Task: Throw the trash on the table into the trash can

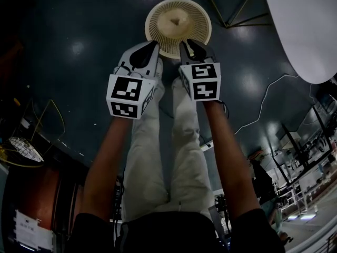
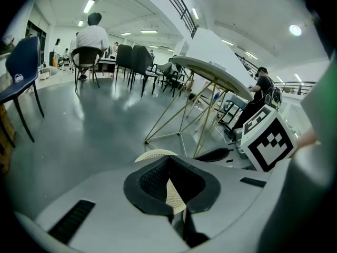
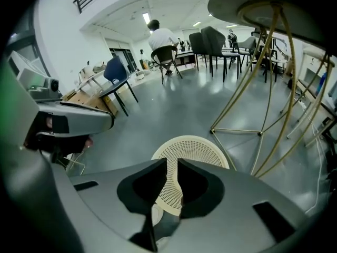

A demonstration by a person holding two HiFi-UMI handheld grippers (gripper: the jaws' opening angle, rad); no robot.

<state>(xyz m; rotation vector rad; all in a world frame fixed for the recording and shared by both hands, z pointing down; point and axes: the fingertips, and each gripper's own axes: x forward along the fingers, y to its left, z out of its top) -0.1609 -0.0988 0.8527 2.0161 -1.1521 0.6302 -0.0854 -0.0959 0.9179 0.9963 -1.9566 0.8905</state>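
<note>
A cream perforated trash can (image 1: 178, 25) stands on the dark floor just beyond both grippers, with a pale crumpled lump inside it. My left gripper (image 1: 156, 45) hovers at its near left rim, jaws shut and empty. In the left gripper view, the can's rim (image 2: 152, 155) shows just past the left gripper (image 2: 168, 158). My right gripper (image 1: 185, 46) is over the near right rim. Seen in the right gripper view, the right gripper (image 3: 172, 163) has its jaws a narrow gap apart with nothing between them. The trash can (image 3: 192, 152) lies right under them.
A white table (image 1: 310, 30) on gold wire legs (image 3: 263, 104) stands to the right of the can. A white cable (image 1: 263, 104) runs across the floor. Chairs and a seated person (image 2: 92, 36) are farther back, and a blue chair (image 3: 113, 70) stands at the left.
</note>
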